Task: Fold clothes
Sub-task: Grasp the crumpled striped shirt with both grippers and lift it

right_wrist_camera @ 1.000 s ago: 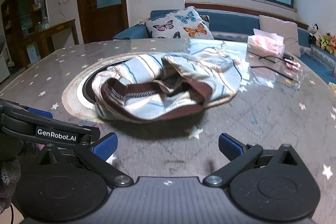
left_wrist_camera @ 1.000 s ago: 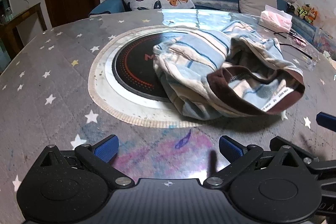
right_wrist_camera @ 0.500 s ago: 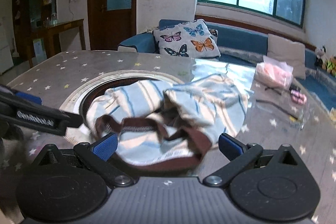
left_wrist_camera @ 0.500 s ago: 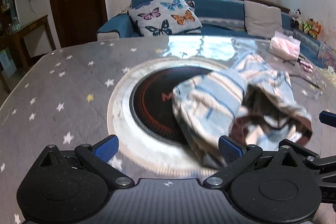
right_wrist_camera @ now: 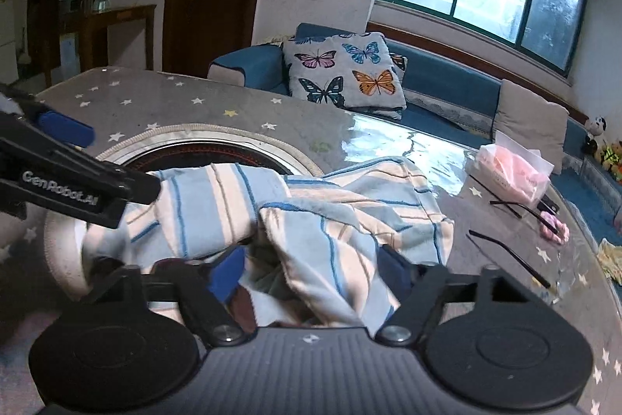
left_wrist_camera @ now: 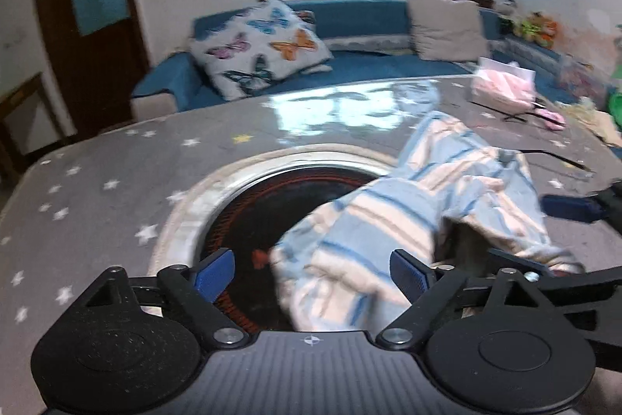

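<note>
While a second ago both grippers hung back at the near edge, left gripper [left_wrist_camera: 311, 269] and right gripper [right_wrist_camera: 311, 269] now straddle the crumpled striped garment [right_wrist_camera: 311, 216] mid-bench [left_wrist_camera: 97, 181], jaws wide, gripping nothing; first grasp looks imminent.

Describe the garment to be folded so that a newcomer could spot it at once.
Start at the round grey table with white stars. The garment lies crumpled near its middle, partly over a dark round plate. It alone is cloth with pale blue and cream stripes.
</note>
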A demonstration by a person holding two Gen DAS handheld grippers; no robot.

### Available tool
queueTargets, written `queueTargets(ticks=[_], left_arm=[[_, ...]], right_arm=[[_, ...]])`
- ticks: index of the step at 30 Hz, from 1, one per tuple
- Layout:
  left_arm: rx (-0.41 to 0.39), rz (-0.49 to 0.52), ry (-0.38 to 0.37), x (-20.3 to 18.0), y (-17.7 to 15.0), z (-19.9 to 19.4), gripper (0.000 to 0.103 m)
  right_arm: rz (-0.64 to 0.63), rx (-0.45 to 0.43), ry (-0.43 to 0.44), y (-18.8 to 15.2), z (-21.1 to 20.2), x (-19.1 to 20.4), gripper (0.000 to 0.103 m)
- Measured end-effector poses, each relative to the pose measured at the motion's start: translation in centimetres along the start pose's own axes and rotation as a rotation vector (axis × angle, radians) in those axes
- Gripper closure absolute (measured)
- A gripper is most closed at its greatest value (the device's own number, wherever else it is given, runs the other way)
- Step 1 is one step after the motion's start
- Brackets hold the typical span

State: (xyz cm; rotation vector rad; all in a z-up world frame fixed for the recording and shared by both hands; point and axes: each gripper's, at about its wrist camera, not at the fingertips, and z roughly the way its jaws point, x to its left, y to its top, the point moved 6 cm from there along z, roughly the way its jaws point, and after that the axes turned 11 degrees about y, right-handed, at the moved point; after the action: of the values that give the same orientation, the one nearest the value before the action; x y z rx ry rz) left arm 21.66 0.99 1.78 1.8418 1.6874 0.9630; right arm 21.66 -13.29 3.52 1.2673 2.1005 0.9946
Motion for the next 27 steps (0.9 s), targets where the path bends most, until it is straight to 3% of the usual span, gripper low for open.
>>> queueTargets(ticks=[2, 7, 13, 14, 20, 23, 24, 27], left_arm=[[-0.007, 0.023, -0.004, -0.5, 0.4, 0.6, 0.016], [0.028, 0.045, -0.084, -1.5, 1.1, 2.5, 0.018], [0.071, 0.047, -0.162, -2.0, 0.9, 3.8, 0.022], [0.079, 0.046, -0.17, -2.1, 0.8, 4.0, 0.026], [0.104, 0.025, -0.205, -2.0, 0.1, 4.3, 0.077], [0.085, 0.022, -0.191, -1.7, 0.1, 3.7, 0.09], [0.075, 0.015, -0.192, -1.5, 0.1, 3.3, 0.093], [0.044, 0.01, -0.183, -0.7, 0.0, 2.2, 0.097]], right_arm=[[0.006, 0.008, 0.009, 0.1, 0.5, -0.3, 0.043], [0.035, 0.022, 0.04, 0.1, 1.4, -1.4, 0.071], [0.049, 0.009, 0.053, 0.1, 0.9, -2.2, 0.09], [0.051, 0.01, 0.056, 0.2, 0.8, -2.3, 0.09], [0.011, 0.002, 0.066, 0.9, 1.1, -1.5, 0.088], [0.013, -0.001, 0.065, 0.9, 1.5, -1.5, 0.09], [0.025, -0.009, 0.062, 0.9, 1.4, -1.5, 0.096], [0.055, -0.044, 0.058, 1.0, 0.2, -1.9, 0.098]])
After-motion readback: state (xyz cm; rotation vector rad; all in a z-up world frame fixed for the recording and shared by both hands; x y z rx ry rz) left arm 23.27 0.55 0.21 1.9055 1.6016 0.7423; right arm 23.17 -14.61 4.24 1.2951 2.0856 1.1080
